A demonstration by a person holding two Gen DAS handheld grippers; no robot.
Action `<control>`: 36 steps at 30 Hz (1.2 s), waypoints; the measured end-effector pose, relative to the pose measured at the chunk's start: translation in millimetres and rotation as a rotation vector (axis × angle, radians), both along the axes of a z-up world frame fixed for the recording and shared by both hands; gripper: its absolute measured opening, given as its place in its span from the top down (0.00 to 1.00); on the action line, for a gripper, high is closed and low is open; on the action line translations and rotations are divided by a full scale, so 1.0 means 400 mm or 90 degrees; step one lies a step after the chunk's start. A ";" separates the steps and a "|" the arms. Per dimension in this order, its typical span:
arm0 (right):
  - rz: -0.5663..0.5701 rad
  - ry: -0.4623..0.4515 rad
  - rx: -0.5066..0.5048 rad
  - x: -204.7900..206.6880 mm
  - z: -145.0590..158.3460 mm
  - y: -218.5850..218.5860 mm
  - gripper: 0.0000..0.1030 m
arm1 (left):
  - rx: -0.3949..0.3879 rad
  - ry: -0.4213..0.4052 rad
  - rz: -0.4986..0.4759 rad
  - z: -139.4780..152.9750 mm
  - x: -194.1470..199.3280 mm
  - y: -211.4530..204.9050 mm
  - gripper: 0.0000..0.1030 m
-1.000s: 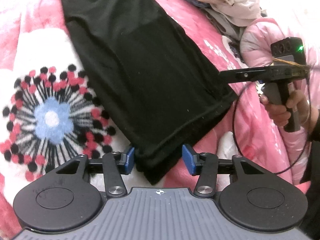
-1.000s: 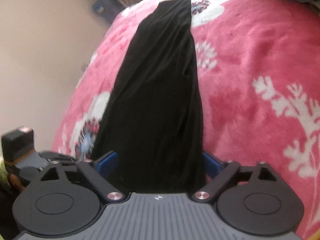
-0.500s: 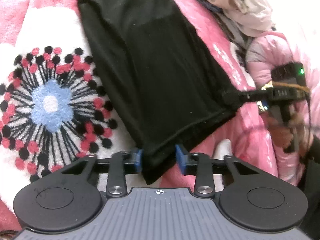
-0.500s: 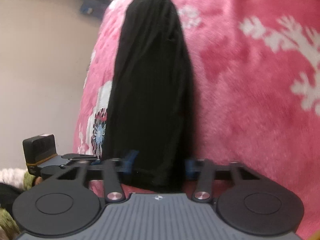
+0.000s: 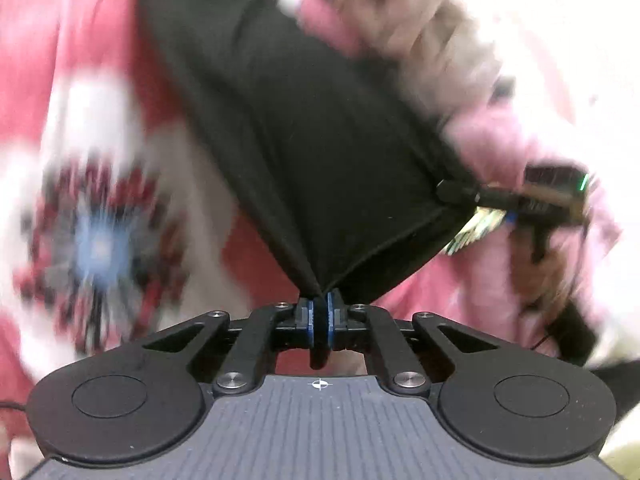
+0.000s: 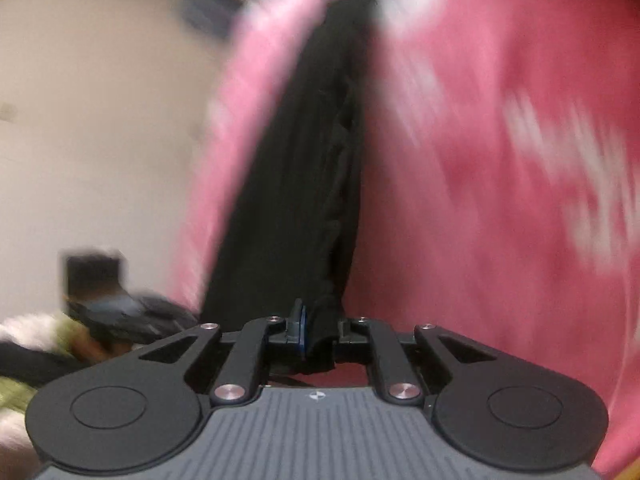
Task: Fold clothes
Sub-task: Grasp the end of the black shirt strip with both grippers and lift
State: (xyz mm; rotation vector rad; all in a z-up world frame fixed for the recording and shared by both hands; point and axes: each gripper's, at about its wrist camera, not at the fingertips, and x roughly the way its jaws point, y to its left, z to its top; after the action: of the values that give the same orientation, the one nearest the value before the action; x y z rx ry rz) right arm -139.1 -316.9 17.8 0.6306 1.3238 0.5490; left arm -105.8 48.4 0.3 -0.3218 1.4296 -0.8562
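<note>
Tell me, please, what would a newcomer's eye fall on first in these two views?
First, the black garment, stretched taut across the middle of the left view over a pink floral blanket. The left gripper is shut on its near corner; the right gripper is closing on a bunched fold of the same hem. A pale clothes pile lies blurred at top right.

No words, numbers, labels or brand names can be read in either view; both are blurred. The only sign is a small white crosshair mark (image 5: 319, 384) printed on the grey ribbed body of each gripper, near its front edge.
</note>
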 end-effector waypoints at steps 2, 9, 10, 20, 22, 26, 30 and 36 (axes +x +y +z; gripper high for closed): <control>-0.005 0.025 0.000 -0.015 -0.045 0.021 0.89 | 0.029 0.033 -0.019 -0.058 -0.018 -0.014 0.97; -0.016 0.019 0.021 -0.019 -0.024 0.019 0.89 | 0.054 0.049 -0.037 -0.089 -0.027 -0.018 0.97; -0.016 0.016 0.024 -0.012 -0.015 0.017 0.89 | 0.047 0.043 -0.042 -0.080 -0.024 -0.014 0.97; -0.045 -0.068 0.045 0.269 0.145 0.057 0.89 | -0.020 -0.033 0.049 0.088 0.188 0.070 0.96; -0.065 -0.073 0.034 0.343 0.157 0.072 0.89 | -0.012 -0.052 0.083 0.110 0.252 0.073 0.96; -0.123 -0.072 0.022 0.454 0.142 0.079 0.89 | 0.009 -0.068 0.152 0.107 0.382 0.066 0.96; -0.167 -0.073 0.032 0.532 0.104 0.076 0.89 | 0.001 -0.065 0.208 0.072 0.475 0.080 0.96; -0.220 -0.079 0.068 0.639 0.063 0.068 0.89 | -0.074 -0.042 0.307 -0.015 0.581 0.100 0.96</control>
State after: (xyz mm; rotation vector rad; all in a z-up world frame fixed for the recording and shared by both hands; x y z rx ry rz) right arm 116.6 -289.7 43.0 0.8790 1.0449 0.3711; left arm 126.5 88.2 -5.9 -0.6885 1.1716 -0.5471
